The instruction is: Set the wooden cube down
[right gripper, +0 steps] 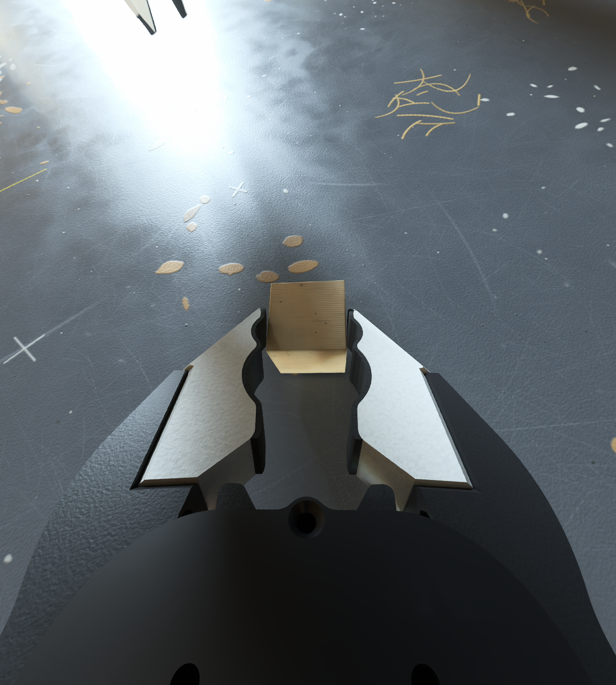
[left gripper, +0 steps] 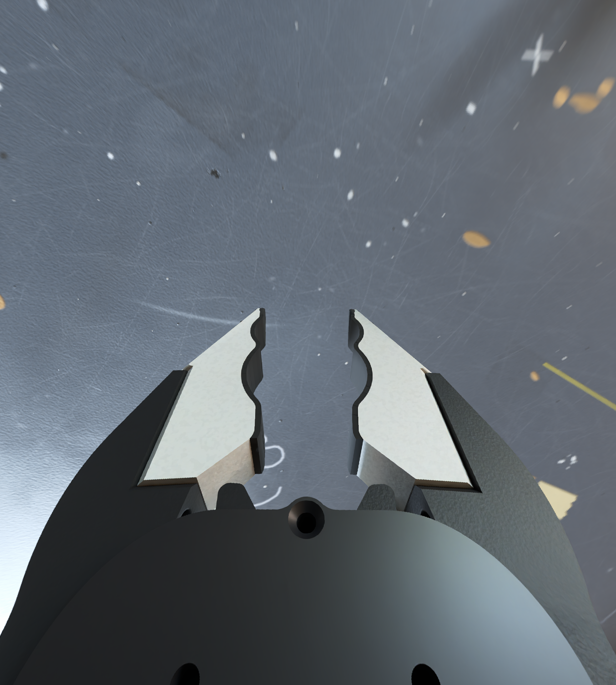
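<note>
The wooden cube (right gripper: 306,322) is a pale block with a ribbed top face. It sits between the fingertips of my right gripper (right gripper: 306,310), low against the dark grey table (right gripper: 447,259). The right jaws stand just wider than the cube, with a thin gap on each side, so the gripper is open. The cube's front face sits slightly askew to the fingers. My left gripper (left gripper: 307,310) is open and empty above bare table; its fingertips (right gripper: 147,18) also show at the top left of the right wrist view.
The table (left gripper: 150,185) is scratched and dotted with white and tan paint spots. A strong glare patch (right gripper: 158,74) lies at the far left. A thin yellow line (left gripper: 595,396) and a tan corner piece (left gripper: 558,500) show at the right of the left wrist view.
</note>
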Robot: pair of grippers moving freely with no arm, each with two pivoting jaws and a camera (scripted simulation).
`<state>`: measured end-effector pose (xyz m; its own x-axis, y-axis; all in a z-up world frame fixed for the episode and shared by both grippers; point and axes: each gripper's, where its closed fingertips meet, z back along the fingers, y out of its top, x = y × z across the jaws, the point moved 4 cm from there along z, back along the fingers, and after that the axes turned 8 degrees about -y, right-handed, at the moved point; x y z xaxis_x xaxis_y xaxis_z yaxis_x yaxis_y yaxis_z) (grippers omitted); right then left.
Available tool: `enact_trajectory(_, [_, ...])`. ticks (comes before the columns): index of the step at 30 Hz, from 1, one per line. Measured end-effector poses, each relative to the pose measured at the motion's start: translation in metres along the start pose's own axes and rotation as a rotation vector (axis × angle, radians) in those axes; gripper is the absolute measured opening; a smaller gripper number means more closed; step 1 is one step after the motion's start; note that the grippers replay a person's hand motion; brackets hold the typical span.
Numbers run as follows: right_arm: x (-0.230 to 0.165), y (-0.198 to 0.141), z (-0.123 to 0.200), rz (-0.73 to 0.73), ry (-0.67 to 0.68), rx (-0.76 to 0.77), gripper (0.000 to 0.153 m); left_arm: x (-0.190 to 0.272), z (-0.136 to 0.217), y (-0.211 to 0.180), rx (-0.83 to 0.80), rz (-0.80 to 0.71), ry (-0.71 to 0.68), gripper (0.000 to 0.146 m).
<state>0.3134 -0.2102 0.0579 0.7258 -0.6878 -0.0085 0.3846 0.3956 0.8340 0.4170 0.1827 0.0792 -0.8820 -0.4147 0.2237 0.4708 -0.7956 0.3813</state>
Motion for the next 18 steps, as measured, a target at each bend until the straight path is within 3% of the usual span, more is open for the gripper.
enact_trajectory(3, [-0.001,0.000,0.001,0.000,0.009,0.003,0.043,-0.003,-0.012,-0.007,-0.100,-0.055,-0.010,0.046])
enact_trajectory(6, [-0.002,-0.001,0.000,0.004,0.017,-0.013,0.043,0.002,-0.020,-0.008,-0.102,-0.086,-0.031,0.040])
enact_trajectory(10, [-0.003,-0.001,-0.001,0.010,0.017,-0.013,0.043,0.003,-0.022,-0.009,-0.108,-0.098,0.018,0.009])
enact_trajectory(11, [-0.003,-0.001,0.000,0.011,0.015,-0.009,0.043,0.001,-0.021,-0.011,-0.112,-0.099,0.026,0.007])
enact_trajectory(16, [-0.002,-0.001,0.000,0.004,0.016,-0.010,0.043,-0.046,0.011,-0.024,-0.164,-0.022,0.389,0.004])
enact_trajectory(18, [-0.002,-0.001,0.000,0.003,0.014,-0.010,0.043,-0.043,0.019,-0.018,-0.103,-0.027,0.421,0.004])
